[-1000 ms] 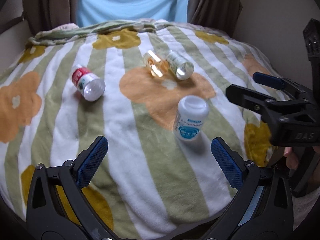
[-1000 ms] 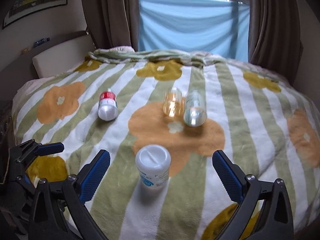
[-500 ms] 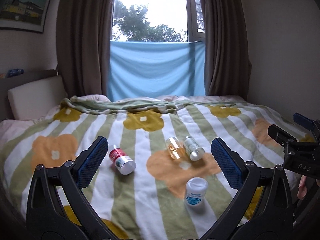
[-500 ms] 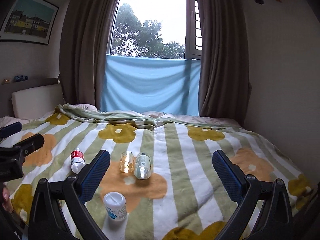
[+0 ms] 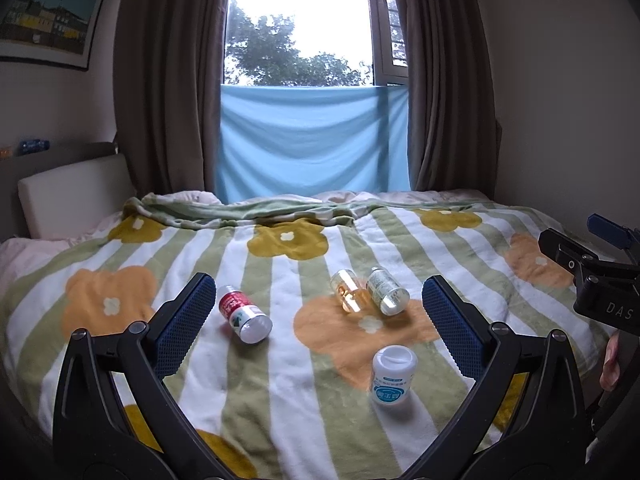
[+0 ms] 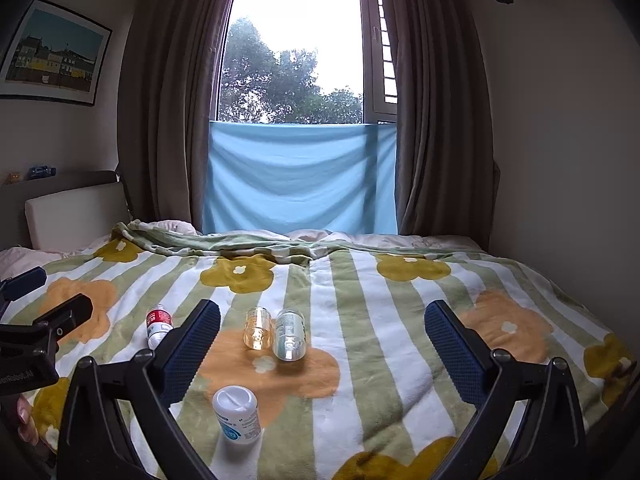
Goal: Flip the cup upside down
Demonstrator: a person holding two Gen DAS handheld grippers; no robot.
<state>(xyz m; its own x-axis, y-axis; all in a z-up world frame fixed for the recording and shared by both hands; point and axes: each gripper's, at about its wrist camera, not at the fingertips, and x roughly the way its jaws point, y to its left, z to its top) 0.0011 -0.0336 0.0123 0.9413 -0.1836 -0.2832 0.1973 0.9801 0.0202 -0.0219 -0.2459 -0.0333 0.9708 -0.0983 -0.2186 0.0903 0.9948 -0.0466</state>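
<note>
"das" stands on the right tool [image 5: 606,276]; bottle labels are unreadable.

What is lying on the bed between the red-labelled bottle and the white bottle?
Nothing: in the left wrist view, only bare blanket separates the red-labelled bottle from the white bottle.

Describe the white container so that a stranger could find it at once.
On the striped flower blanket, find the big orange flower in the middle. The white container stands upright at its near edge, with a blue label; the other three containers lie on their sides.
</note>
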